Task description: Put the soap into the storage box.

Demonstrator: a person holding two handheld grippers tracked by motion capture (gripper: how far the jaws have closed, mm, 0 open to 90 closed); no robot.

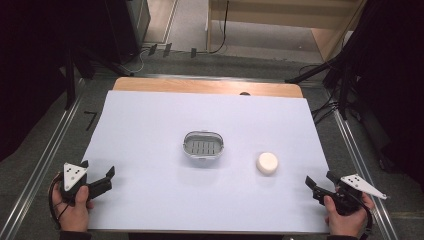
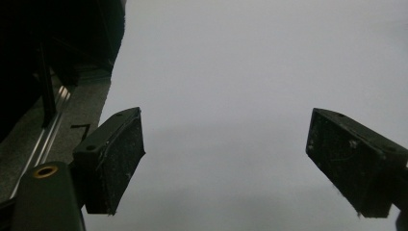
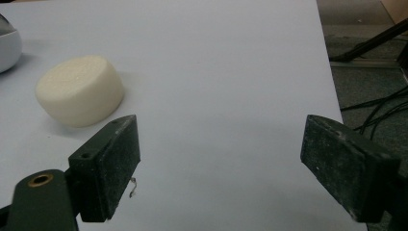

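I am holding my left gripper (image 1: 97,176) over the near left corner of the white table sheet (image 1: 150,125), my hand wrapped around its body and the grey three-cornered plate sitting on top. Its jaws are standing wide apart, and in the left gripper view (image 2: 225,161) nothing but bare white sheet is lying between them; they are gripping nothing.

Moving toward the middle, a small oval basket (image 1: 203,144) with a slotted floor and a pale rim is sitting on the sheet, well apart from both of my hands. Just to its right, the round cream-coloured block (image 1: 267,163) is resting flat on the sheet, near the basket but not touching it. In the right gripper view this block (image 3: 80,90) is lying ahead of my jaws and off to the left, clear of the left jaw, with the basket's curved edge (image 3: 9,45) peeking in at the far left.

At the near right corner I am holding my right gripper (image 1: 320,181), pointing in toward the block. Its jaws are parted widely too, with only the sheet between them (image 3: 220,166); they are holding nothing, and the block is staying untouched beside them.
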